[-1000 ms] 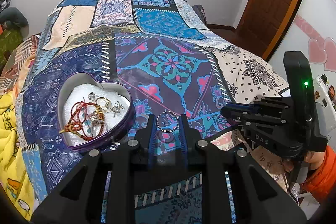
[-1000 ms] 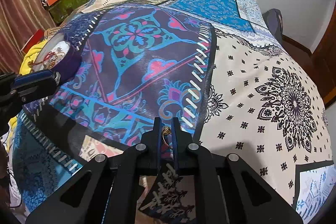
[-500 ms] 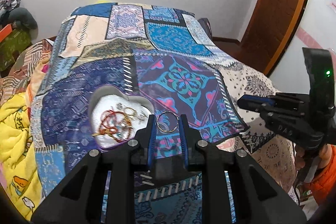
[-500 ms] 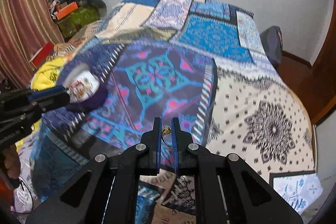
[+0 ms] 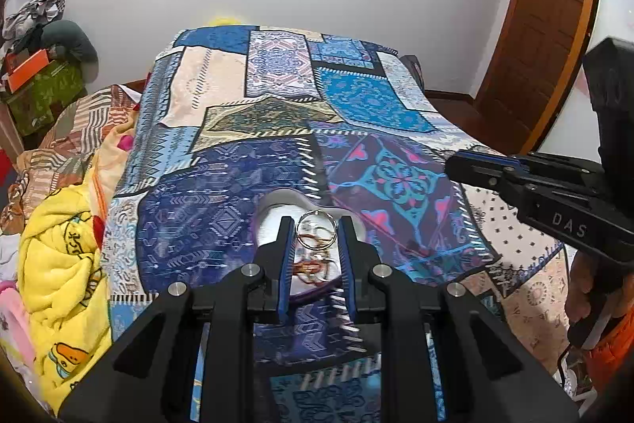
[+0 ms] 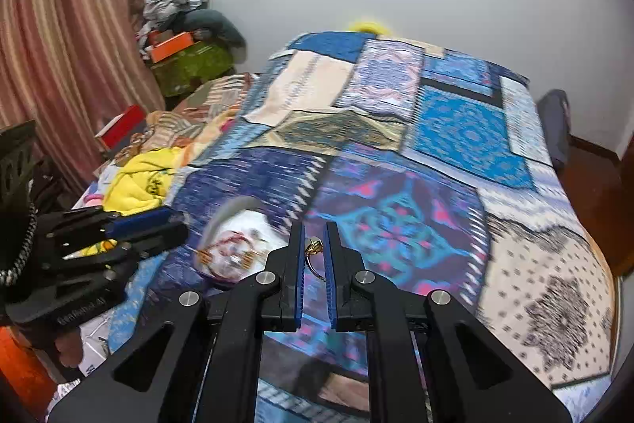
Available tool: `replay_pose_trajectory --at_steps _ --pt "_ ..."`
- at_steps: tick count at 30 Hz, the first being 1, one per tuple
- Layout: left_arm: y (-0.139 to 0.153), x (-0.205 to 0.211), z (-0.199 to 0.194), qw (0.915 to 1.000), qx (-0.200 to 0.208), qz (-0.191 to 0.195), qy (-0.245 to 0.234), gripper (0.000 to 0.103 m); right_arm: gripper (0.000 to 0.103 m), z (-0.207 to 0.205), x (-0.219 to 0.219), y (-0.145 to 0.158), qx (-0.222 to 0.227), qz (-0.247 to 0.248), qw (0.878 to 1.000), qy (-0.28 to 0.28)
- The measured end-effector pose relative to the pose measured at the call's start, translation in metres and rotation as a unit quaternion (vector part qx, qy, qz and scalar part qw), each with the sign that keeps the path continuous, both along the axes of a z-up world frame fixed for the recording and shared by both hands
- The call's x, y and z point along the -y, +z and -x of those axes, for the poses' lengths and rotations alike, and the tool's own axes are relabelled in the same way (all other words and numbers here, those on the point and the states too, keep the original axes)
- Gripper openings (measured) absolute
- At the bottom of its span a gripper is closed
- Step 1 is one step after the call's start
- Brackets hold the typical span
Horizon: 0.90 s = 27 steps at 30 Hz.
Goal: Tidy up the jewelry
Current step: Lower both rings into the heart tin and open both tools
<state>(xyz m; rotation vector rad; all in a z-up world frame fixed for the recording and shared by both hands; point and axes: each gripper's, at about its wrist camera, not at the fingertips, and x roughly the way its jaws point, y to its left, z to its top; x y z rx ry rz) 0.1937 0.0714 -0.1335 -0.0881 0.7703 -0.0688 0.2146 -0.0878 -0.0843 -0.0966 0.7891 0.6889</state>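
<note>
My left gripper is shut on a silver hoop ring and holds it above the heart-shaped tin, which lies on the patchwork bedspread with red and gold jewelry inside. My right gripper is shut on a small gold ring, raised over the bed just right of the tin. The right gripper also shows at the right of the left wrist view, and the left gripper shows at the left of the right wrist view.
A yellow blanket and striped bedding lie left of the bedspread. Boxes and clothes pile by the far left wall. A wooden door stands at the right. A curtain hangs on the left.
Both grippers have risen and tilted up, so more of the room shows. My left gripper has moved over the tin with the hoop. My right gripper has moved left toward the tin.
</note>
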Motion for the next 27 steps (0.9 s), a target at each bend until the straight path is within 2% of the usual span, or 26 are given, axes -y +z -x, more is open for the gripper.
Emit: replay_pose_trajectory --at_steps 6,12,24,27 --pt "-0.009 -0.013 -0.007 1.0 -0.007 0.0 0.004 0.02 0.008 -0.002 -0.031 -0.008 -0.006 -0.003 0.999 0.031" --pt "-0.024 -0.016 -0.017 0.9998 -0.021 0.003 -0.004 0.02 0.008 -0.012 -0.053 -0.027 -0.032 0.0 0.998 0.051" --pt "-0.05 -0.015 -0.033 0.9987 -0.046 0.007 -0.021 0.02 0.008 -0.028 -0.062 -0.051 -0.082 -0.009 0.995 0.061" --pt "-0.052 -0.016 -0.035 0.9986 -0.047 0.01 -0.021 0.02 0.008 -0.026 -0.065 -0.051 -0.076 -0.005 0.995 0.064"
